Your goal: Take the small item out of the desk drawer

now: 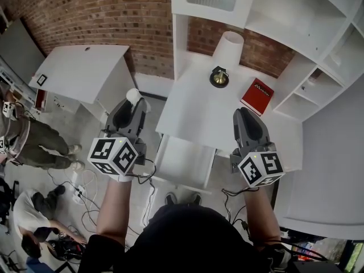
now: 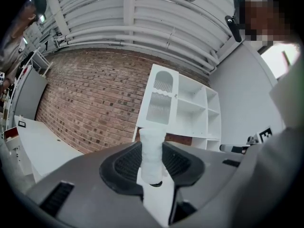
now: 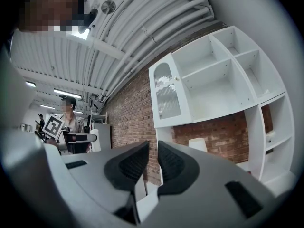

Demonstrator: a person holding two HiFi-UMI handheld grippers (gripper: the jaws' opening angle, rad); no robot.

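Observation:
A small white cylindrical item (image 2: 152, 148) stands upright between the black pads of my left gripper (image 2: 152, 161), which is shut on it. In the head view the left gripper (image 1: 134, 99) hovers left of the white desk (image 1: 193, 112), with the white item (image 1: 133, 94) showing at its tip. The desk drawer (image 1: 183, 161) is pulled out below the desk's front edge, and its white inside shows nothing. My right gripper (image 1: 243, 112) hangs over the desk's right part. Its jaws (image 3: 153, 163) stand a narrow gap apart with nothing between them.
On the desk stand a white lamp shade (image 1: 228, 47), a brass object (image 1: 219, 77) and a red book (image 1: 257, 95). A white shelf unit (image 1: 296, 16) rises behind it. A second white table (image 1: 79, 70), people (image 1: 34, 144) and floor cables (image 1: 85, 198) are at the left.

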